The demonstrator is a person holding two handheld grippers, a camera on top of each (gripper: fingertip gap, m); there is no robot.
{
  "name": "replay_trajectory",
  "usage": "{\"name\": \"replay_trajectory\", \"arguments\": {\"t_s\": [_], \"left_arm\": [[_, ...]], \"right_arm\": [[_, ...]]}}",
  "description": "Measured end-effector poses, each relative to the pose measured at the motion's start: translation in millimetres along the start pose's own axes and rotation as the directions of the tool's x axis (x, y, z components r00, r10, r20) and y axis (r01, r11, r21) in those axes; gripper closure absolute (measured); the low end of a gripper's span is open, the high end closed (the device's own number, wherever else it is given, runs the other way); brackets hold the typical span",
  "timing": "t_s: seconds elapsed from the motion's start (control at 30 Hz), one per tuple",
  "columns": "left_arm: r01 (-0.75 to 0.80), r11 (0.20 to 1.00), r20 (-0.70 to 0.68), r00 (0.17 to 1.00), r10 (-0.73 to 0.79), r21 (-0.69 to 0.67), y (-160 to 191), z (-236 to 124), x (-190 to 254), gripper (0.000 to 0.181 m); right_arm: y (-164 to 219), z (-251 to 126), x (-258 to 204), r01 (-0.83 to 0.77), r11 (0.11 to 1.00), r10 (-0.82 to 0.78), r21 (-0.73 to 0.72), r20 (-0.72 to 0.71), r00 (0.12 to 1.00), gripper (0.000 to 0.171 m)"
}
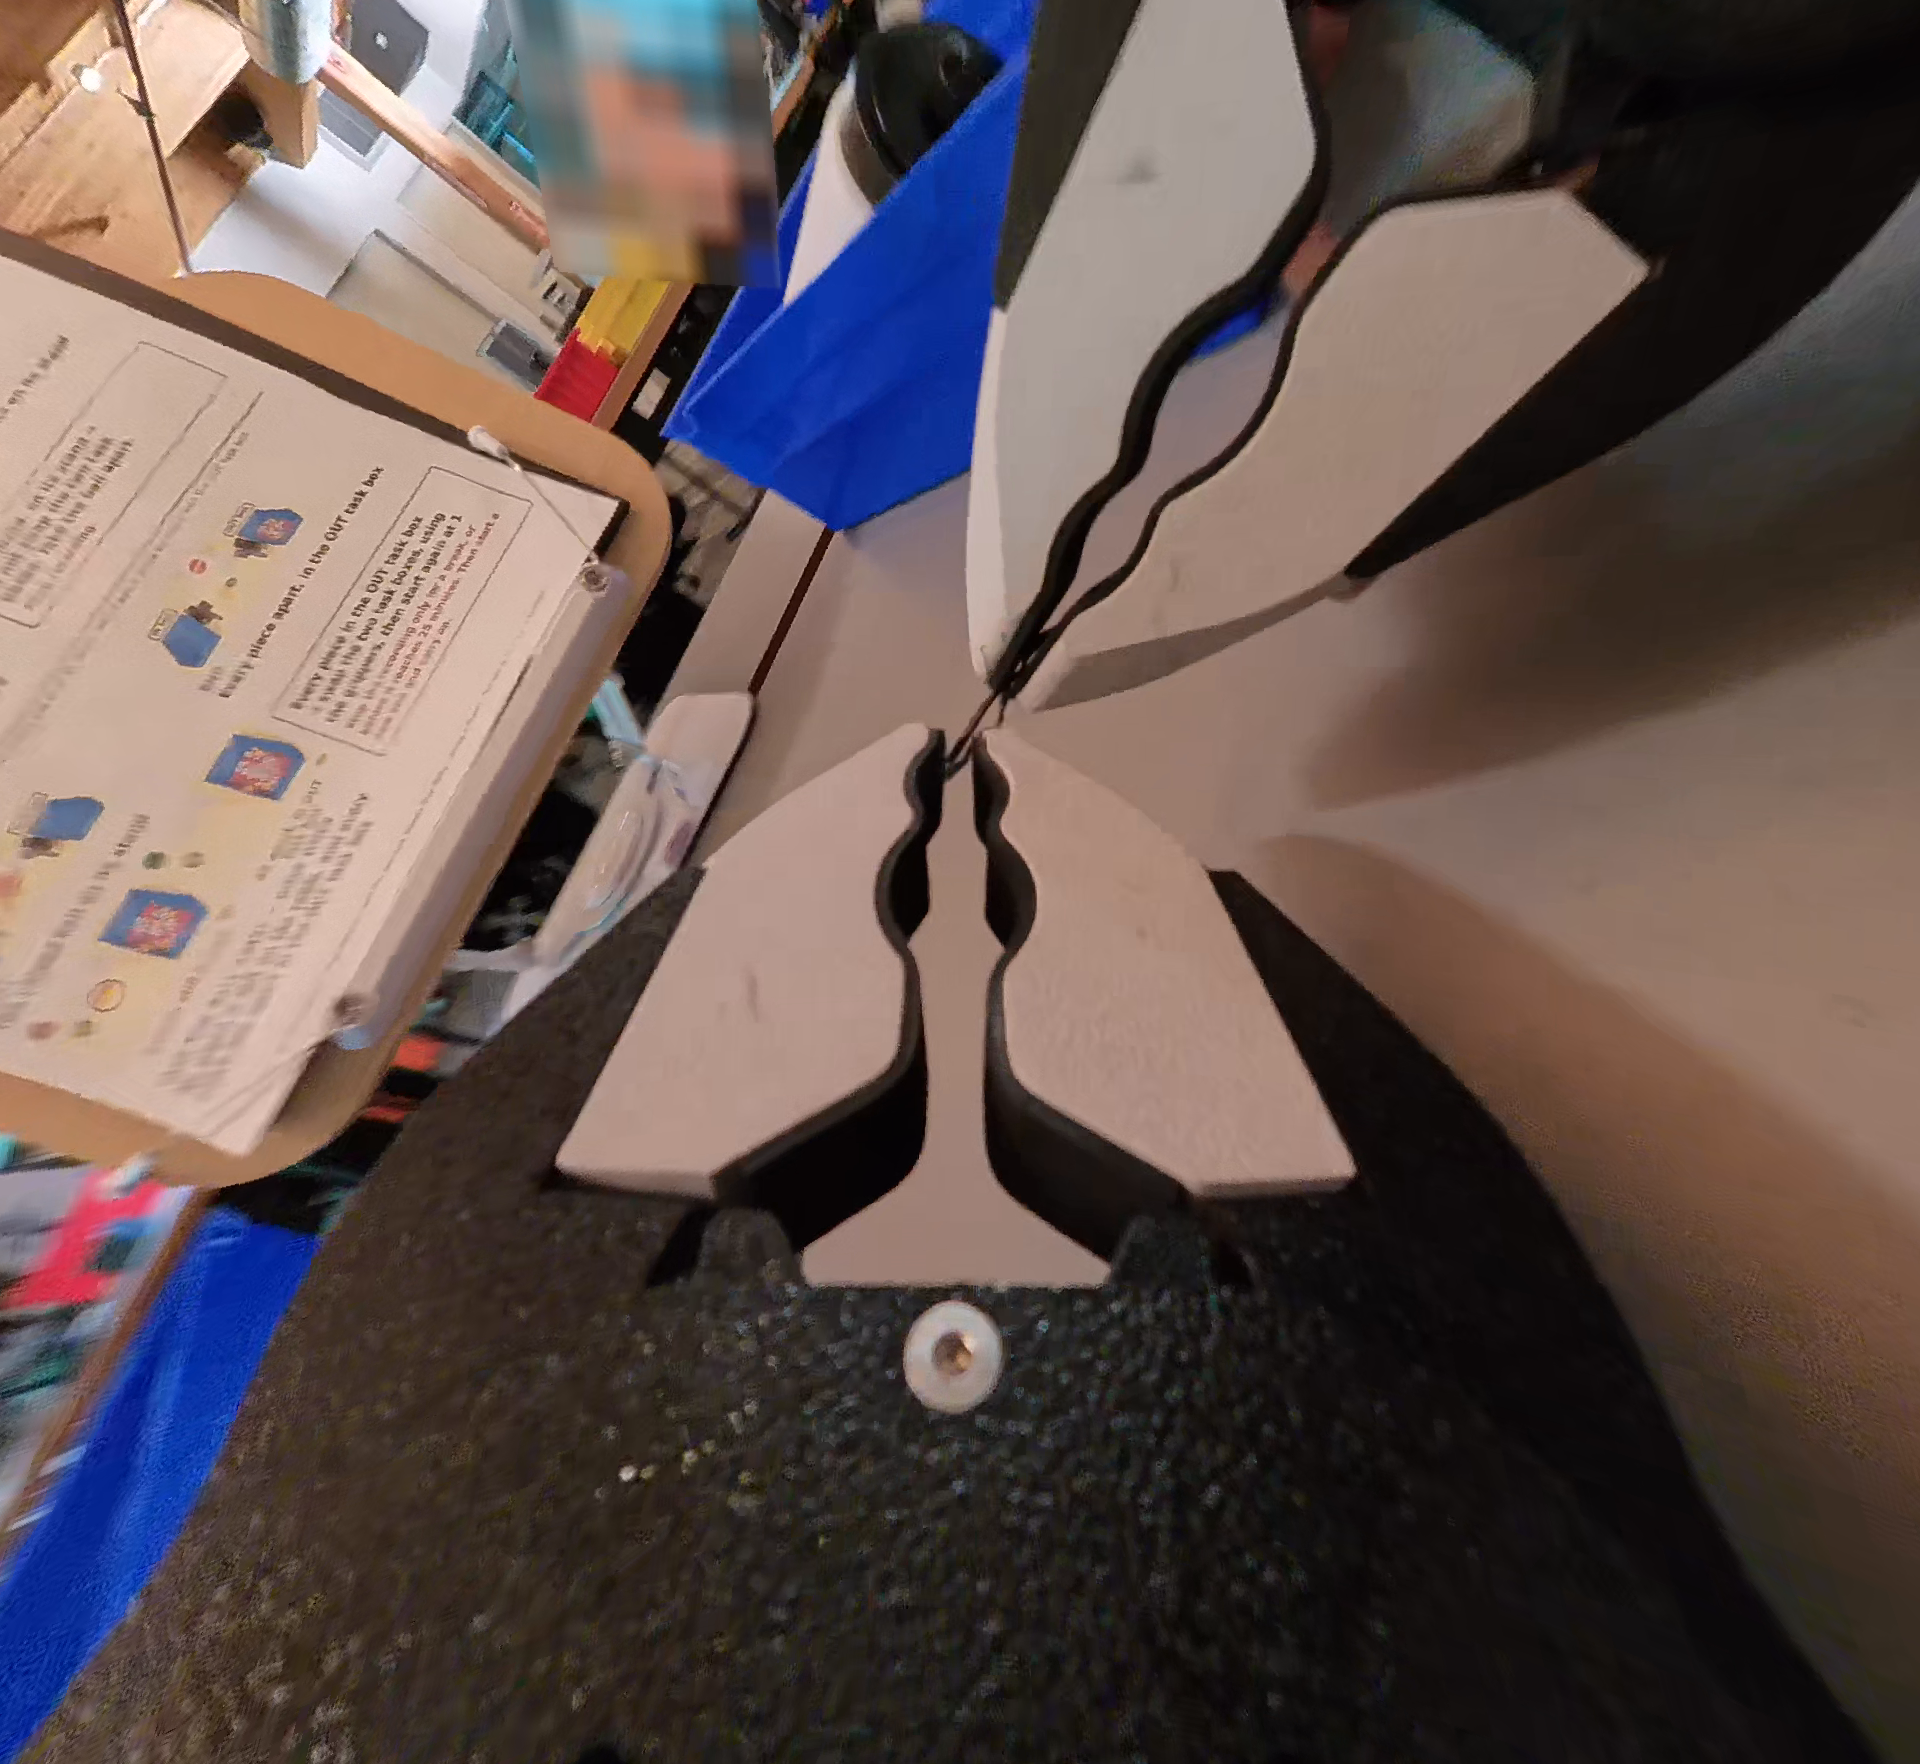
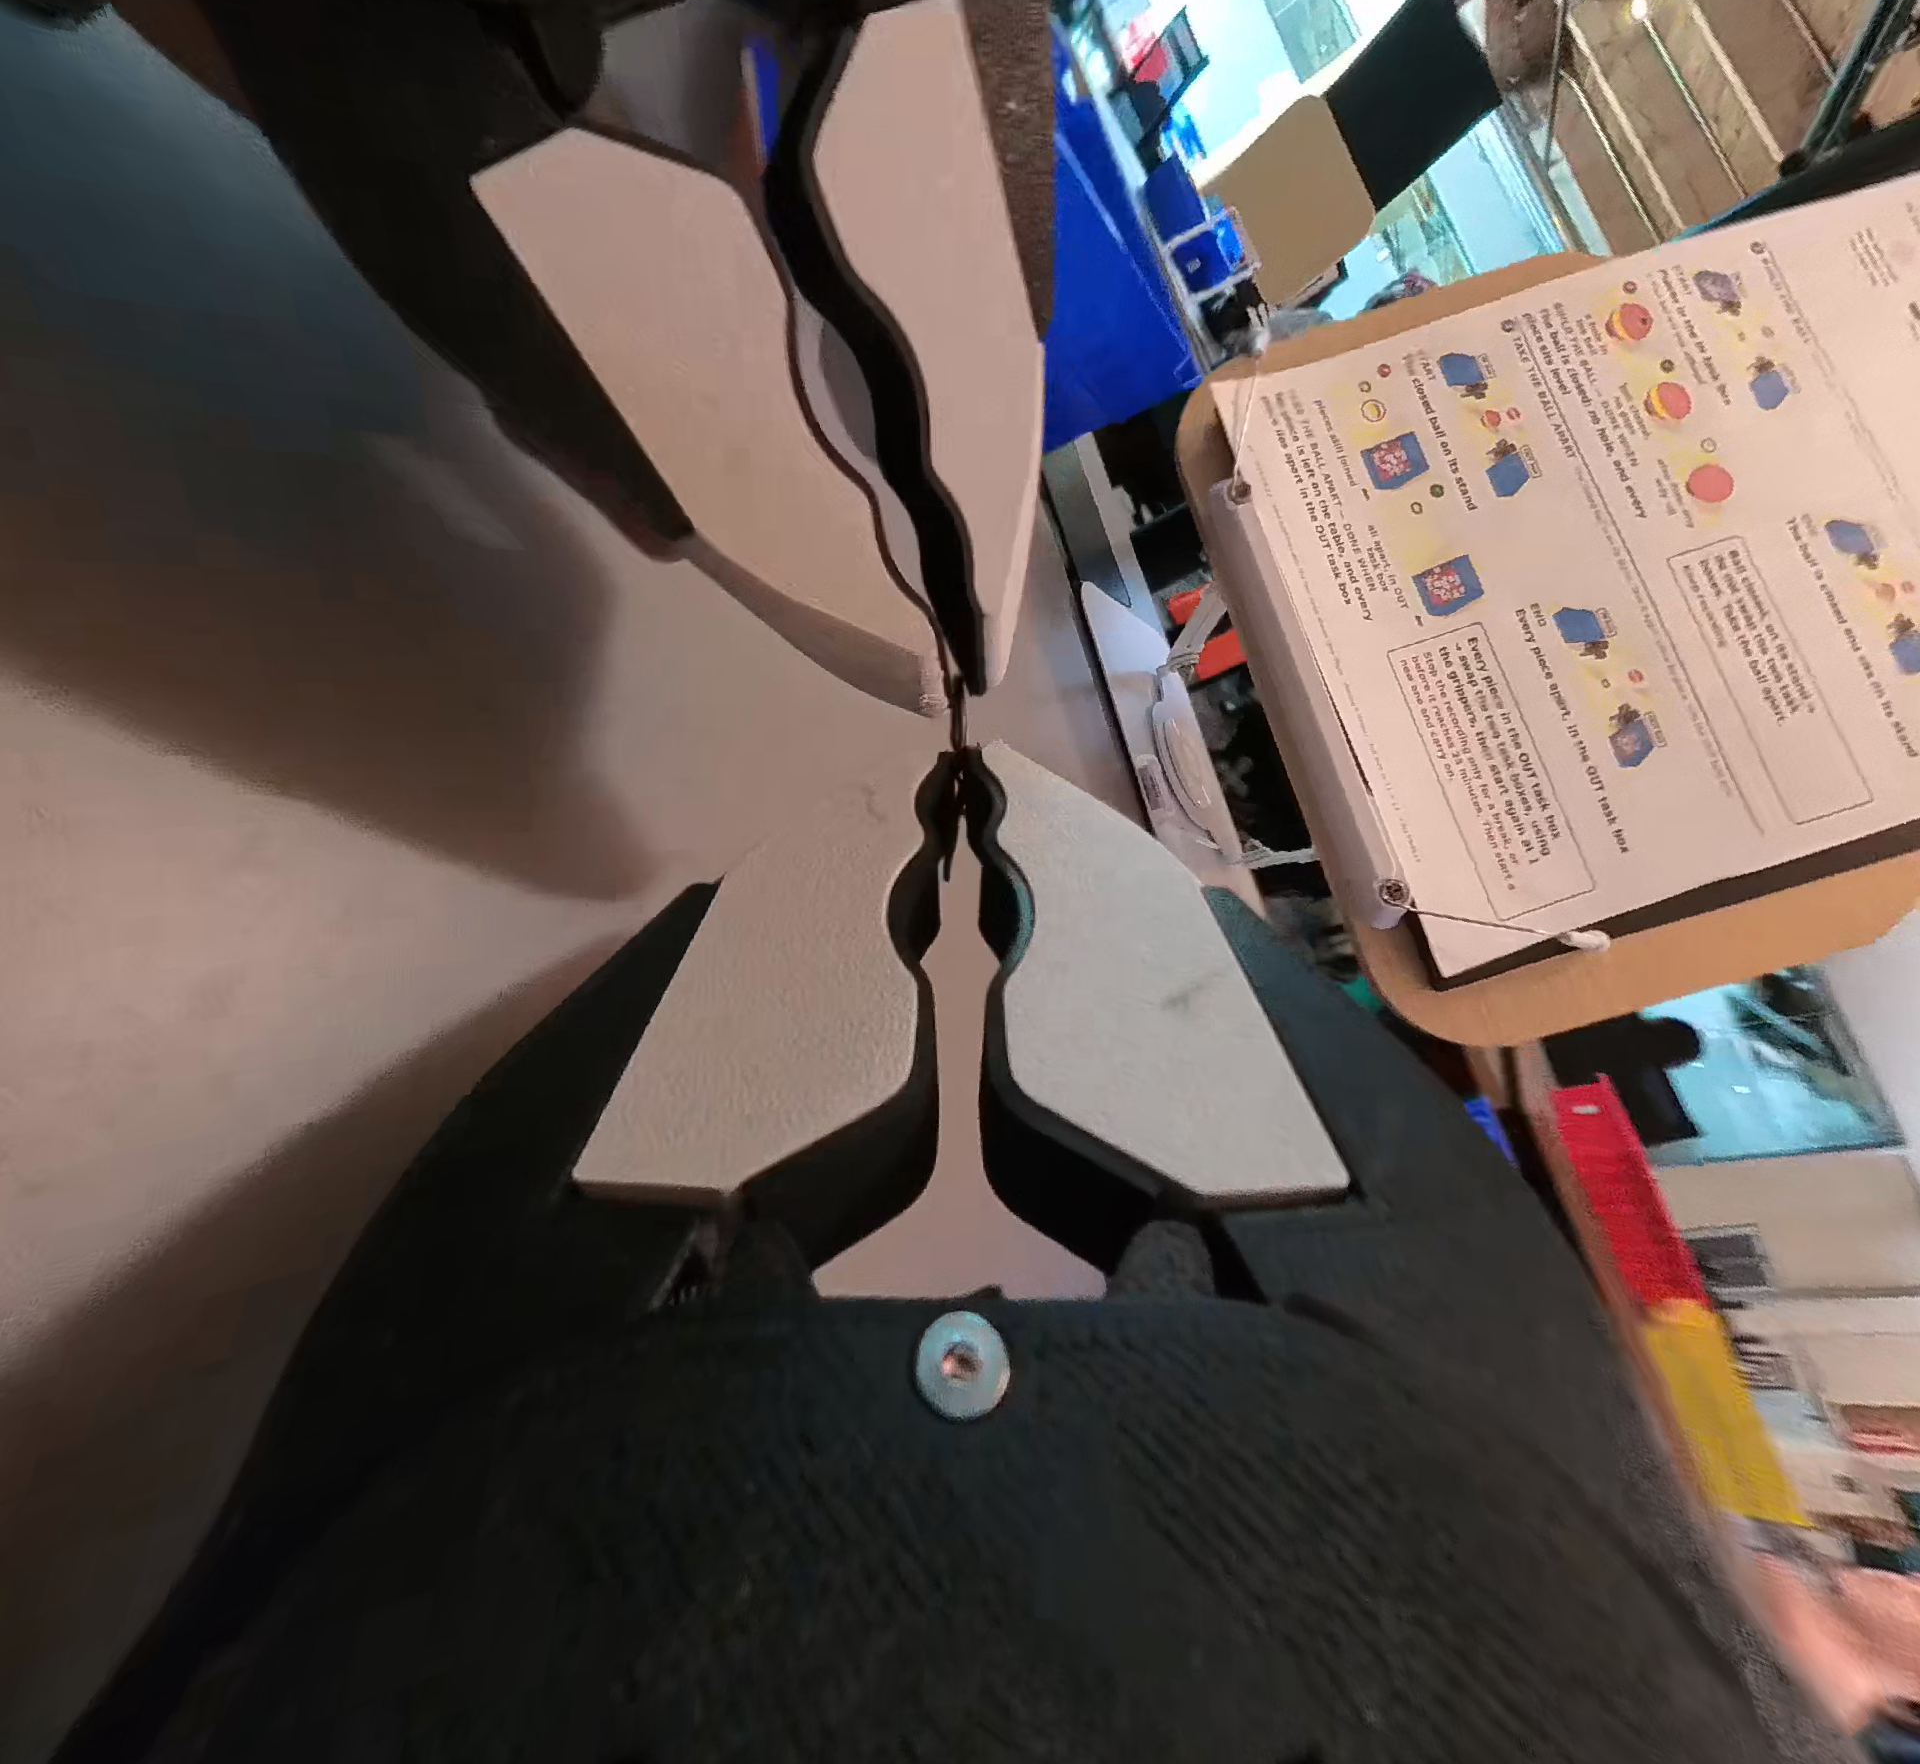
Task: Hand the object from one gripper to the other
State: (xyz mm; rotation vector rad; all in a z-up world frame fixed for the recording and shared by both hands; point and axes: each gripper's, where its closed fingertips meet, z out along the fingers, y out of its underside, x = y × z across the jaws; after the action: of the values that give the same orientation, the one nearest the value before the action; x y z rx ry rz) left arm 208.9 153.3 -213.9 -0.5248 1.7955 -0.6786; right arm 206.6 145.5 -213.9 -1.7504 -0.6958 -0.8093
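Observation:
A thin black wire-like loop (image 1: 982, 715) spans the short space between my two grippers, which meet tip to tip above the grey table (image 1: 1507, 935). In the left wrist view my left gripper (image 1: 961, 750) has its tips slightly apart, with the loop's end lying between them and not pinched. My right gripper (image 1: 1016, 680) comes in from above with its pads closed on the loop's other end. In the right wrist view my right gripper (image 2: 961, 764) is shut on the loop (image 2: 956, 722). The left gripper (image 2: 954, 680) hangs from the top of that view.
A brown clipboard with a printed sheet (image 1: 260, 675) stands at the table's edge and also shows in the right wrist view (image 2: 1610, 623). A blue cloth (image 1: 862, 343) and a white cylinder with a black cap (image 1: 904, 93) lie behind. Red and yellow bins (image 2: 1662, 1319) stand beyond the edge. The grippers are tip to tip, or close to it.

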Motion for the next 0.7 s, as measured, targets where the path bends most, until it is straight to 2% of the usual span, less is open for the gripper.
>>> {"name": "replay_trajectory", "arguments": {"t_s": [0.1, 0.23, 0.33, 0.43, 0.47, 0.53, 0.63, 0.7], "left_arm": [[0.242, 0.959, -0.098, 0.968, -0.229, 0.146, -16.2, -6.7, -2.3, 0.165], [0.532, 0.791, -0.266, 0.844, -0.466, 0.302, -37.9, -21.7, -14.2, 0.156], [0.698, 0.622, -0.423, 0.713, -0.56, 0.354, -51.6, -32.7, -19.5, 0.155], [0.808, 0.477, -0.533, 0.587, -0.609, 0.345, -59.5, -38.2, -23.0, 0.161], [0.825, 0.452, -0.553, 0.563, -0.614, 0.339, -60.6, -38.7, -22.8, 0.161], [0.841, 0.424, -0.569, 0.54, -0.62, 0.336, -61.8, -38.9, -22.6, 0.162], [0.849, 0.412, -0.585, 0.526, -0.617, 0.33, -63.5, -39.0, -20.4, 0.165], [0.848, 0.413, -0.594, 0.527, -0.608, 0.331, -64.7, -40.0, -18.9, 0.174]], "right_arm": [[-8.5, -6.2, 11.5, -0.147, 0.983, 0.149, 0.11, -0.006, 0.989, 0.17], [-31.1, -20.2, 26.9, -0.375, 0.872, 0.374, 0.316, 0.066, 0.925, 0.17], [-49.8, -36.2, 40.4, -0.583, 0.658, 0.548, 0.476, 0.228, 0.805, 0.17], [-58.7, -48.8, 51.7, -0.712, 0.437, 0.631, 0.55, 0.376, 0.678, 0.17], [-60.3, -50.2, 52.2, -0.729, 0.404, 0.635, 0.553, 0.404, 0.658, 0.17], [-63.0, -49.6, 49.1, -0.737, 0.395, 0.625, 0.548, 0.427, 0.653, 0.17], [-67.5, -48.6, 45.3, -0.75, 0.378, 0.617, 0.542, 0.457, 0.641, 0.17], [-68.0, -48.4, 45.2, -0.76, 0.362, 0.62, 0.539, 0.47, 0.628, 0.17]]}}
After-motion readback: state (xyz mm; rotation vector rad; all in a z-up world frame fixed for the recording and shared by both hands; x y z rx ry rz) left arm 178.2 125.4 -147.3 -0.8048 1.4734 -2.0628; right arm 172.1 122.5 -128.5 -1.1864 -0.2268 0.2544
